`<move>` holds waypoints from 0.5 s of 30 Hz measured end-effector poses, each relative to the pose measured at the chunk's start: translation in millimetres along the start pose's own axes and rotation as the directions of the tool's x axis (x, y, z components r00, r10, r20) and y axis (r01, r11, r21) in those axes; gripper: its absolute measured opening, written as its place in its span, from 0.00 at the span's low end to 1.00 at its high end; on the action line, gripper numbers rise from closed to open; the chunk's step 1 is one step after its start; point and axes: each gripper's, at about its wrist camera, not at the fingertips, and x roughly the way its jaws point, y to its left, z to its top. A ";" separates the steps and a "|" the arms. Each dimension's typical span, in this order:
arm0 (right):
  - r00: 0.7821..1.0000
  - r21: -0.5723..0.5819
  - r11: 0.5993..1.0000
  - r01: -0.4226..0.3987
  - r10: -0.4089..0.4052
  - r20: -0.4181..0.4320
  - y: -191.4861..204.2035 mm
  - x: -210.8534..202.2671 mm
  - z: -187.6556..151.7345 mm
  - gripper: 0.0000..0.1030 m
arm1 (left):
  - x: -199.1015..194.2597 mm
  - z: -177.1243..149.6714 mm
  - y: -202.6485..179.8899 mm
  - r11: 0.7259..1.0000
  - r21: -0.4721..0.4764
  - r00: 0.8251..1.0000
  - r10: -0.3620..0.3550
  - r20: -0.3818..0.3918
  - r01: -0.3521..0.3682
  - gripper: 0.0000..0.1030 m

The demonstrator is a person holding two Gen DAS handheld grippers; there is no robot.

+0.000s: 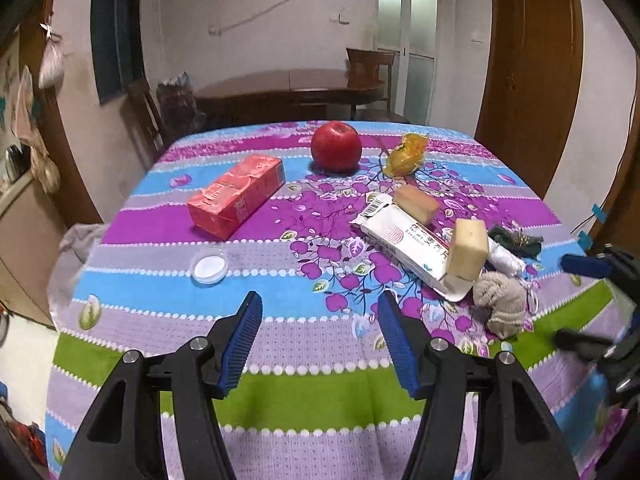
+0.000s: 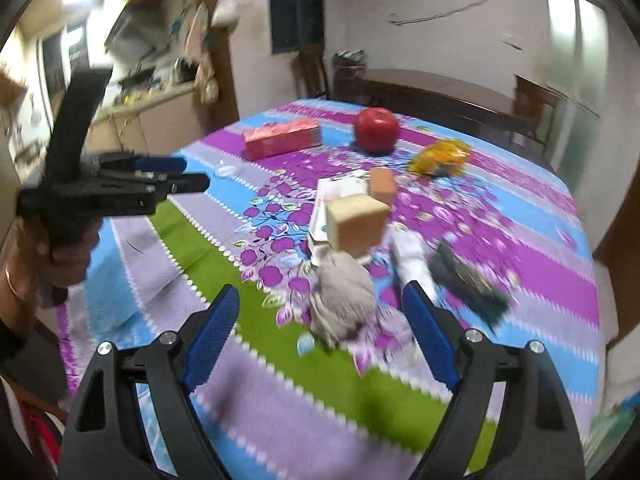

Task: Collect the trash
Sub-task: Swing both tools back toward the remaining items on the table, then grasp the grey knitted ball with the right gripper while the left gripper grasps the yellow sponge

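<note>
Left gripper (image 1: 320,340): jaws spread wide, nothing between them — hangs over the near edge of the table (image 1: 280,392), aimed at bare cloth.
Right gripper (image 2: 320,344): also wide and empty; view is motion-blurred, so fine detail is unsure.
Nearest trash: grey crumpled wad (image 2: 344,300) — lies straight ahead of the right gripper, just beyond its fingertips and between their lines. No clear long axis; roughly a lump.
From the left: the same grey crumpled wad sits well off to that gripper's right, past its right finger.
Nearer hand: the right, by my judgement.
Neighbours: white rolled scrap (image 2: 412,264) and dark green scrap (image 2: 468,284) just right of the wad; white wrapper (image 1: 404,240) behind it, long axis running away and leftward, two tan blocks (image 1: 468,250) resting on it.
Farther off: yellow wrapper (image 1: 408,152), red apple (image 1: 336,146), red carton (image 1: 236,196), small clear lid (image 1: 210,266).
Bin: none in view.
</note>
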 end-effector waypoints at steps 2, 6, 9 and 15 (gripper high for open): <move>0.999 -0.027 1.000 0.011 -0.012 -0.034 2.2 16.8 4.0 0.78 | 3.6 7.1 -4.2 1.000 0.008 1.000 -0.016 -0.003 0.016 0.59; 0.990 -0.020 1.000 0.012 -0.015 -0.143 -3.1 50.1 3.2 0.49 | 3.0 21.1 -16.0 0.998 0.030 0.998 -0.051 0.038 0.050 0.66; 0.988 -0.002 0.998 0.064 -0.063 -0.143 -6.4 49.4 -0.5 0.29 | 10.2 26.1 -25.8 0.996 0.043 0.996 -0.085 0.033 0.084 0.66; 0.999 0.122 0.992 0.026 -0.022 -0.037 -2.9 -1.0 -9.7 0.28 | 32.9 26.5 -73.2 0.964 0.189 0.983 -0.184 -0.026 0.186 0.66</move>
